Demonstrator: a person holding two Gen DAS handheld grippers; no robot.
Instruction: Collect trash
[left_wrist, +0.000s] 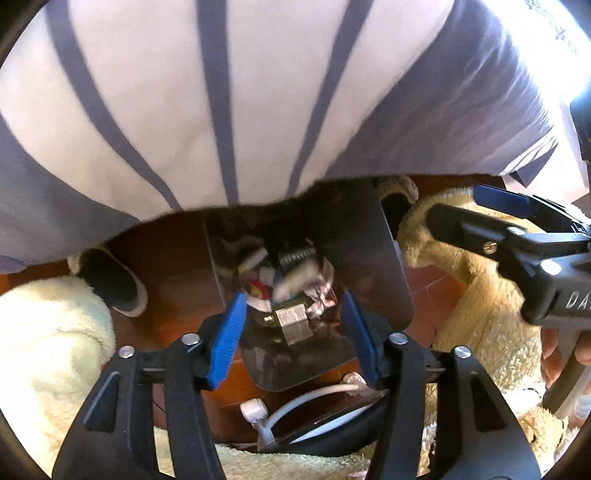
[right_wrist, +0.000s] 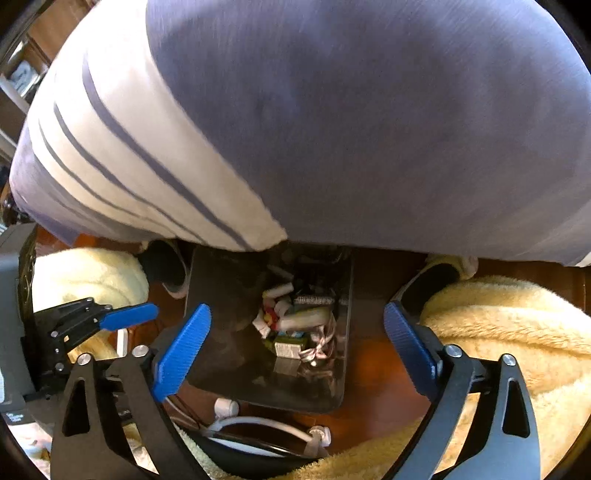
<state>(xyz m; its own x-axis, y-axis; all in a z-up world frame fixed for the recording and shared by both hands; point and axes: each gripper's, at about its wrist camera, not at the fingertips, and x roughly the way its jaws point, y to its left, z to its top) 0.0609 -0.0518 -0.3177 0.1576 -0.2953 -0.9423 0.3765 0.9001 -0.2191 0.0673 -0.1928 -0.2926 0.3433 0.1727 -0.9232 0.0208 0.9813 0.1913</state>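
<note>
Dark bin (right_wrist: 221, 295) on the wooden floor (left_wrist: 177, 291) between two slippered feet, seen from above in both wrist views. Inside: heap of trash (right_wrist: 295, 321), being white paper rolls, a pale wrapper, crumpled foil, a small printed box, all already collected. Left gripper (left_wrist: 291, 332) above the bin's near edge, fingers (left_wrist: 227, 343) spread apart, nothing between them. Right gripper (right_wrist: 295, 354) likewise over the bin, fingers (right_wrist: 183, 350) wide apart and empty. Fluffy cream rug (right_wrist: 498, 332) on both sides; white cable (right_wrist: 258, 424) on the floor just below the bin. Striped shirt (left_wrist: 184, 92) filling the upper part of each view. No loose trash visible outside the bin; judged well advanced, possibly finished, though much of the floor hidden.
</note>
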